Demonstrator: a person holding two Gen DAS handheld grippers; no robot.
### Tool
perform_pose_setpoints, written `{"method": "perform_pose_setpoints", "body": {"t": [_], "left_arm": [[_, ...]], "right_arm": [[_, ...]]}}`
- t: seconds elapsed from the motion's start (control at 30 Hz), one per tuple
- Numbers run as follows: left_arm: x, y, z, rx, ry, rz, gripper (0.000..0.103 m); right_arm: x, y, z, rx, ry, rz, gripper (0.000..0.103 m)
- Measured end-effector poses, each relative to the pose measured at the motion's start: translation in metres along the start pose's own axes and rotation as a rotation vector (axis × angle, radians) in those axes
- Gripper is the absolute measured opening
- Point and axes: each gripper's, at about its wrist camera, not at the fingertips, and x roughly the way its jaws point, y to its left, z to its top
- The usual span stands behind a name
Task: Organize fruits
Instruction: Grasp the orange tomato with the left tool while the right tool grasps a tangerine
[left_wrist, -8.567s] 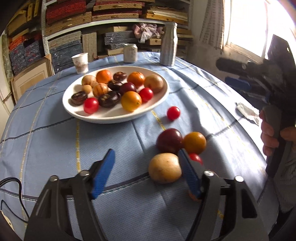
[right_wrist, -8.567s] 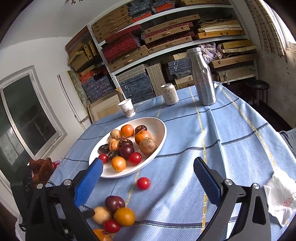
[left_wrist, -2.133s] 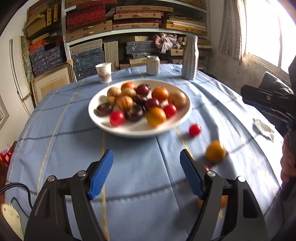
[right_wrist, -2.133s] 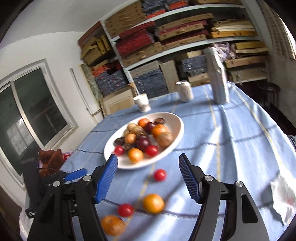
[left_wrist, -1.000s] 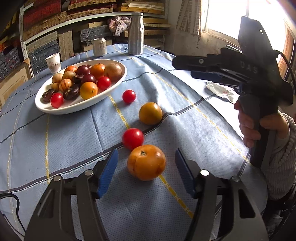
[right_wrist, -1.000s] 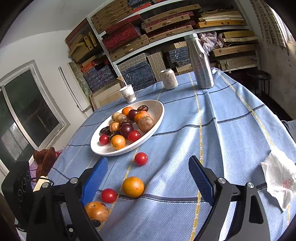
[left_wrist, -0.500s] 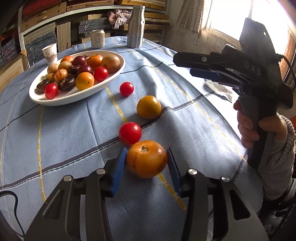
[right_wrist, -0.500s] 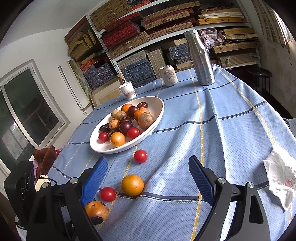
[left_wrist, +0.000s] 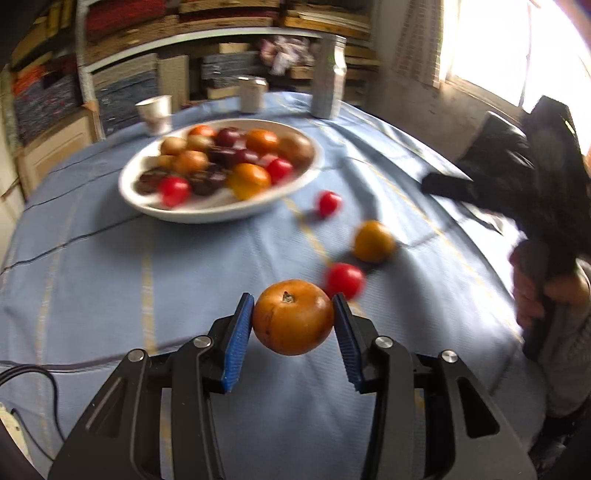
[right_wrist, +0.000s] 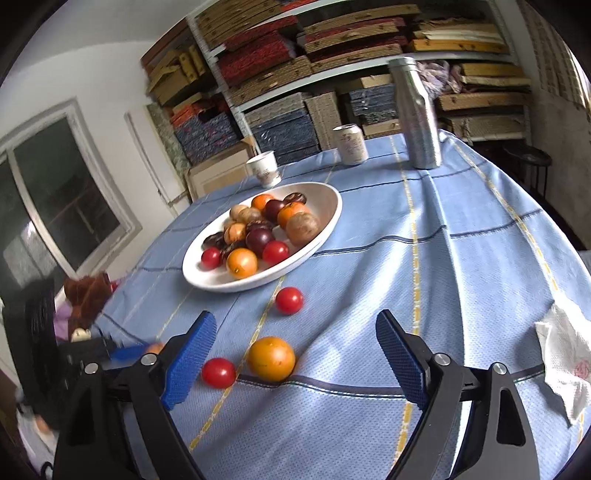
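My left gripper is shut on a round orange-brown fruit, held just above the blue tablecloth. Beyond it a white plate carries several red, orange and dark fruits. Three fruits lie loose on the cloth: a red tomato, an orange fruit and a second red tomato. My right gripper hovers over the cloth with its jaws closing slightly and its pads touching nothing. The orange fruit and a red tomato lie ahead between its fingers.
A paper cup, a can and a steel bottle stand at the table's far side. A crumpled tissue lies near the right edge. Packed shelves rise behind. A person's hand grips the right gripper's handle.
The left gripper has lifted the orange-brown fruit off the cloth and swung toward the plate. The right gripper has barely moved.
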Motion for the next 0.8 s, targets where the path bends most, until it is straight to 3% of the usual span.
{"method": "perform_pose_setpoints", "body": {"t": [0.17,0.23,0.4,0.8], "left_arm": [[0.003,0.034,0.000,-0.086,-0.014,0.071,0.043],[0.005,0.040,-0.001,-0.110,-0.006,0.060,0.043],[0.004,0.041,-0.003,-0.117,-0.010,0.061,0.043],[0.014,0.046,-0.004,-0.148,0.026,0.038,0.043]], "right_arm": [[0.013,0.026,-0.010,-0.155,0.032,-0.067,0.068],[0.020,0.034,-0.014,-0.199,0.062,-0.085,0.053],[0.031,0.039,-0.018,-0.227,0.110,-0.107,0.041],[0.036,0.057,-0.026,-0.315,0.133,-0.105,0.039]]}}
